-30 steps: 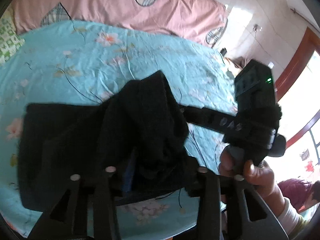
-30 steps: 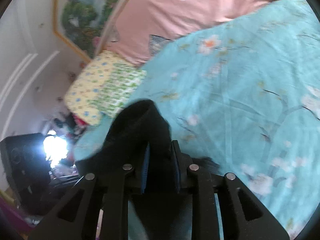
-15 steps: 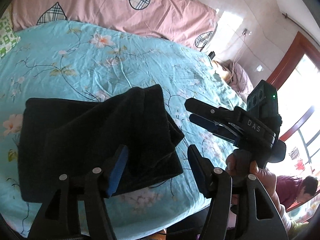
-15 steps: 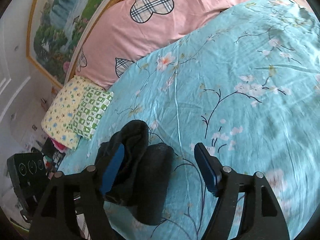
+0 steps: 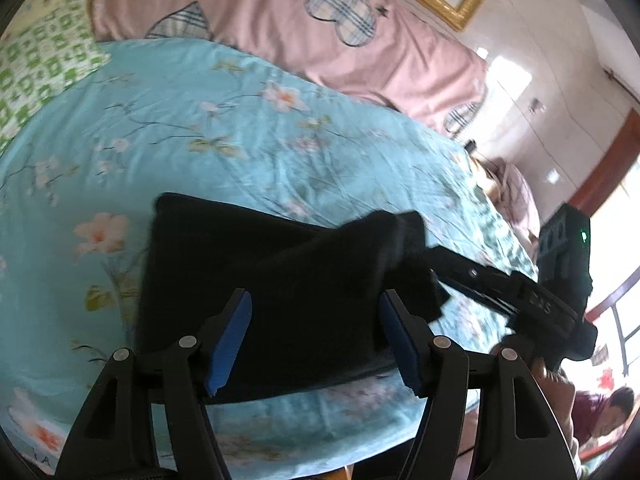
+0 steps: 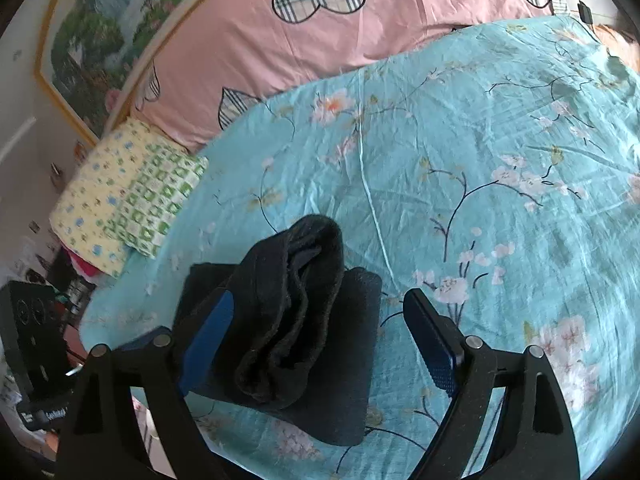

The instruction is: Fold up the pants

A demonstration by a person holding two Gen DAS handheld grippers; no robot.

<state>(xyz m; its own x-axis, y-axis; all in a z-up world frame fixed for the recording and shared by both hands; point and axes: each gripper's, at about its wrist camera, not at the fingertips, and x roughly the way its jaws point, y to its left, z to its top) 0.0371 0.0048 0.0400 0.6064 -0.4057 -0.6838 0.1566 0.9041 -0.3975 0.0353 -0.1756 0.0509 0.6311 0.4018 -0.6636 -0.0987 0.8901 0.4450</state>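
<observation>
On the bed (image 6: pixel 500 128), near its front edge, lie the black pants (image 6: pixel 316 320). They are folded into a flat, thick block on the blue sheet with pink flowers. One end of the pants is bunched up in a soft hump on top of the flat part; in the right wrist view this hump sits toward the left side of the block.

The left gripper (image 5: pixel 314 336) hangs just above the pants. Its two blue fingers (image 5: pixel 229 340) stand wide apart and are spreading wider. The pants show between them, but the fingers do not press on the cloth.

The right gripper (image 6: pixel 320 344) is over the pants too. Its fingers (image 6: pixel 434 344) are also spreading, and they are let go. The hump lies between them; the left finger looks very close to it, and I cannot tell if it touches. The right finger is over bare sheet, just beside the pants.

In the left wrist view the right gripper (image 5: pixel 444 260) reaches in from the right, close beside the pants, with a hand (image 5: pixel 554 380) under it.

Behind the pants, at the far side of the bed, lies a pink cover (image 6: pixel 320 40) with plaid hearts. Left of the pants, at the bed's edge, sits a pillow (image 6: pixel 128 196) with green and yellow squares. A picture (image 6: pixel 100 32) with a gold frame hangs on the wall behind the pink cover.
</observation>
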